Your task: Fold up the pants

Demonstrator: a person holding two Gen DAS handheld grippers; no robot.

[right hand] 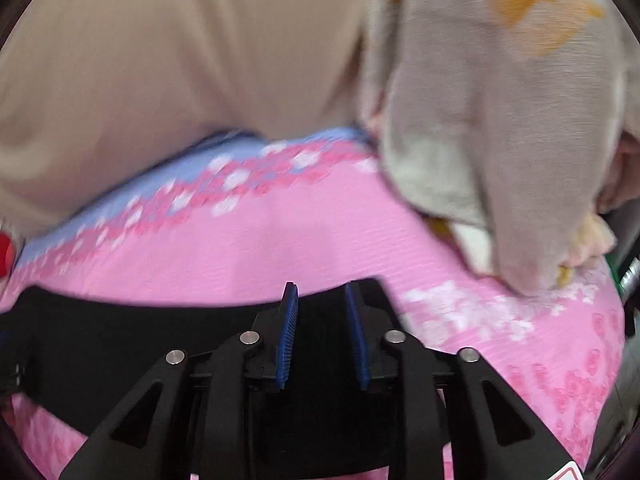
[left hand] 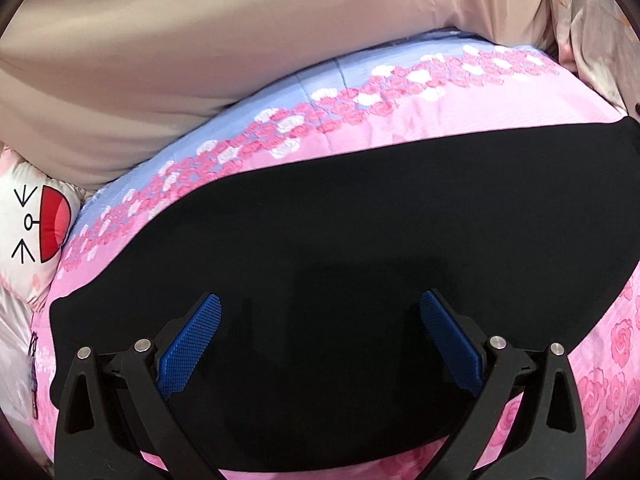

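The black pants (left hand: pixel 340 240) lie flat as a wide folded band across the pink rose-print bedsheet (left hand: pixel 420 120). My left gripper (left hand: pixel 320 300) hovers over the pants' near middle, its blue pads wide apart and empty. In the right wrist view the pants (right hand: pixel 120 320) stretch from the left edge to under my right gripper (right hand: pixel 322 292). Its jaws stand partly open, a narrow gap between the blue pads, over the pants' far edge. Nothing shows between the pads. This view is blurred.
A beige quilt (left hand: pixel 200 60) lies along the far side of the bed. A cartoon-face pillow (left hand: pixel 36 224) sits at the left. A grey-beige bundle of fabric with orange marks (right hand: pixel 500 120) lies on the sheet (right hand: pixel 280 240) at the far right.
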